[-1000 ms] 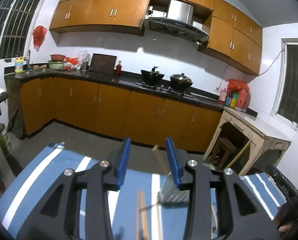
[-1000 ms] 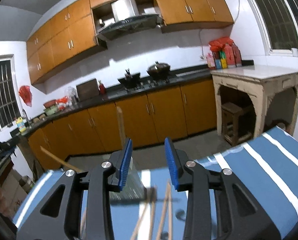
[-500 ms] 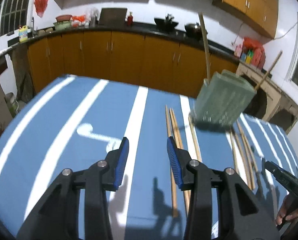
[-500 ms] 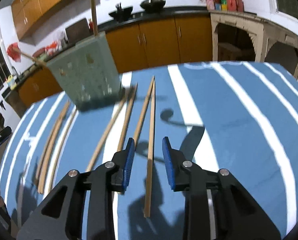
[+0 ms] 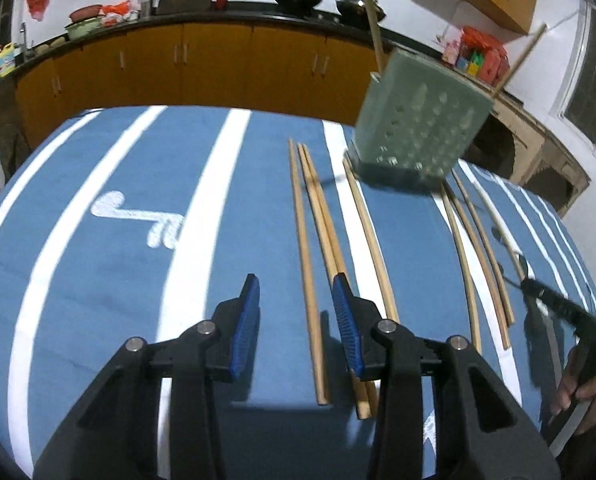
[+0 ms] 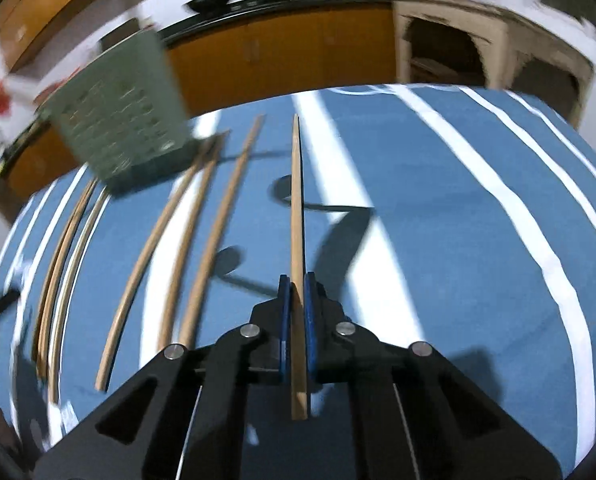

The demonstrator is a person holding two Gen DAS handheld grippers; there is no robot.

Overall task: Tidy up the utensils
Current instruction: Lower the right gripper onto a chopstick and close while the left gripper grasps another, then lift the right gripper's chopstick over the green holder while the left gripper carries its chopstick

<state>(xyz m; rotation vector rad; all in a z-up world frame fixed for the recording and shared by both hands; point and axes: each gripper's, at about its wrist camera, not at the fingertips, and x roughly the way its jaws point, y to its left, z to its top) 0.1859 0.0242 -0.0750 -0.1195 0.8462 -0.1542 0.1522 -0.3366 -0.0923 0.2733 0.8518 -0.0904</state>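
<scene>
Chopstick (image 6: 296, 216) pinched tight in my right gripper (image 6: 295, 300), left gripper (image 5: 296, 312) jaws spread.
I'd lift it level, then tip it into the green holder (image 6: 121, 108).

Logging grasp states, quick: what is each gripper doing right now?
Left gripper: open, holding nothing, straddling a chopstick lying on the table.
Right gripper: closed on a chopstick.

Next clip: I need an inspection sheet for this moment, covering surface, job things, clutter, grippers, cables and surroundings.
Surface: blue cloth with white stripes.
Job's things: loose chopsticks lying on the cloth; green perforated holder standing behind them, two sticks inside.
Clutter: nothing seen.
Grippers: left gripper open, straddling a chopstick; right gripper shut on one chopstick.
Cables: nothing seen.
Surroundings: orange kitchen cabinets, woks on the stove.
</scene>
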